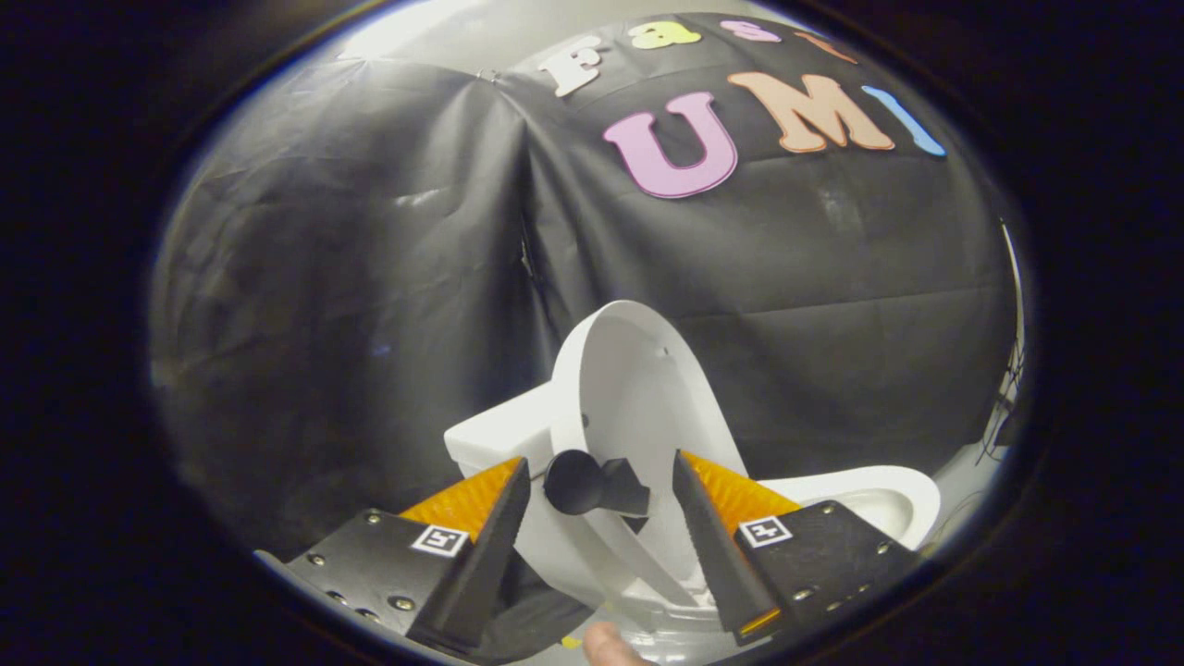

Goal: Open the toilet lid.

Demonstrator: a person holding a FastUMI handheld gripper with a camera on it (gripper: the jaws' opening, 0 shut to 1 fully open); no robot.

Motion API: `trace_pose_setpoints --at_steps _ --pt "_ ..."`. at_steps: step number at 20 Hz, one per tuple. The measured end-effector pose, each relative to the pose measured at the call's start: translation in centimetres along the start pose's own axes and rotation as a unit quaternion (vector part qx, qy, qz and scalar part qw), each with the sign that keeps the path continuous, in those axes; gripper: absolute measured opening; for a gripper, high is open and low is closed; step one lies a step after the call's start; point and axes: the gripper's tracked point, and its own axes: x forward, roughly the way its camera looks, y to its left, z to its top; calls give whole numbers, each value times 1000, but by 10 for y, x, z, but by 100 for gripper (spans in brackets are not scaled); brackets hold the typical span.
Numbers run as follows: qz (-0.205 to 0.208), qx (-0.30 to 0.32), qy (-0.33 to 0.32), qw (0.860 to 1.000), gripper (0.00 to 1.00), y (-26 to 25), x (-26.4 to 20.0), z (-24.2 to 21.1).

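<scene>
A white toilet stands against the black booth wall. Its white lid is raised nearly upright, leaning back toward the white tank, with its inner face turned to me. A black knob handle sticks out from the lid's lower edge. My gripper is open; the knob sits between the two fingertips, touched by neither finger. The bowl rim shows beyond the right finger.
Black cloth walls close off the space behind and to the left of the toilet. A fingertip of a person shows just below the fingers. Some cables hang at the far right by the wall's edge.
</scene>
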Motion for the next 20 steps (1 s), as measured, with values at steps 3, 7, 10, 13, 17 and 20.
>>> trace_pose_setpoints --at_steps 3,7,10,13,17,20 --pt "-22 -13 1 1000 91 -20 -14 8" --pt "-43 -42 -18 998 92 -43 -38 25" --pt "-66 -49 -20 996 97 -66 -54 30" --pt "-99 -62 -22 993 100 -97 -72 36" --pt "-142 -90 -29 985 100 -140 -102 43" --pt "-182 -105 -41 977 100 -182 -131 45"
